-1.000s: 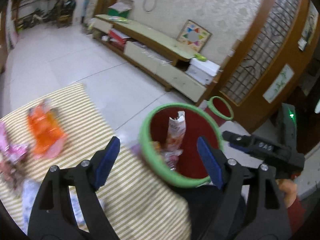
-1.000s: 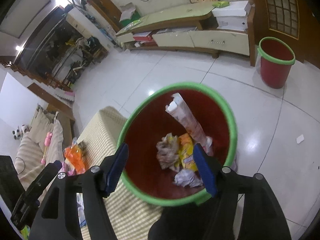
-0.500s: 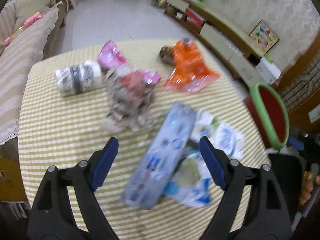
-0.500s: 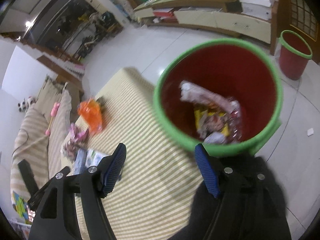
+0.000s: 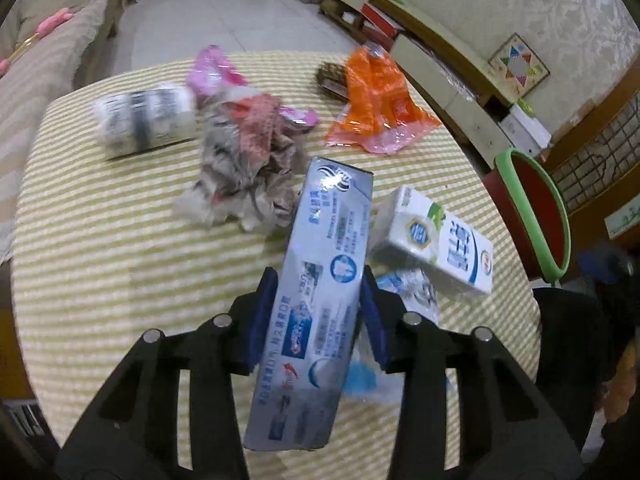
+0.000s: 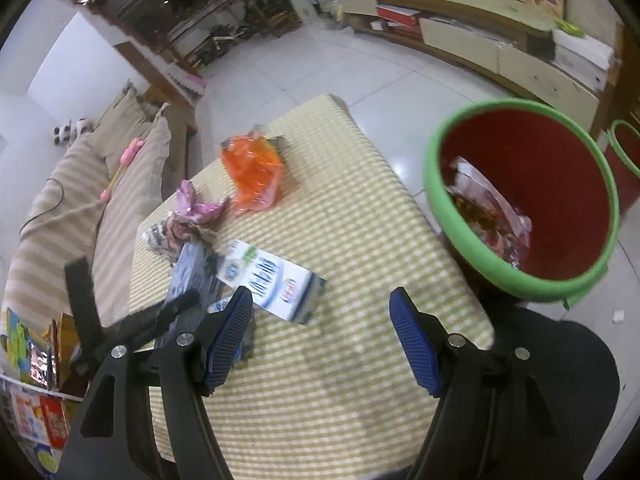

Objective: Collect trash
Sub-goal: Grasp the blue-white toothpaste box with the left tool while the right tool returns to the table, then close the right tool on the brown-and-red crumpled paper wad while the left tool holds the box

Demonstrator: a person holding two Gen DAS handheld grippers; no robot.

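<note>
My left gripper (image 5: 318, 316) is shut on a long blue-grey toothpaste box (image 5: 320, 288), its far end lifted over the striped table (image 5: 100, 248). On the table lie a white milk carton (image 5: 436, 240), crumpled paper (image 5: 248, 168), an orange wrapper (image 5: 376, 108), a pink wrapper (image 5: 212, 72) and a white roll (image 5: 144, 120). The red bin with a green rim (image 5: 536, 216) stands at the table's right edge. My right gripper (image 6: 320, 332) is open and empty above the table, left of the bin (image 6: 532, 200). The carton (image 6: 272, 280) and the box (image 6: 192, 272) show there too.
A sofa (image 6: 80, 200) runs along the table's left side. A second small red bin (image 6: 624, 160) stands on the tiled floor by a low wooden cabinet (image 6: 480, 36). A dark chair or clothing (image 6: 560, 380) sits below the bin.
My left gripper swung from the bin to the table, came down and closed on the toothpaste box. My right gripper drew back from over the bin toward the table and stayed open.
</note>
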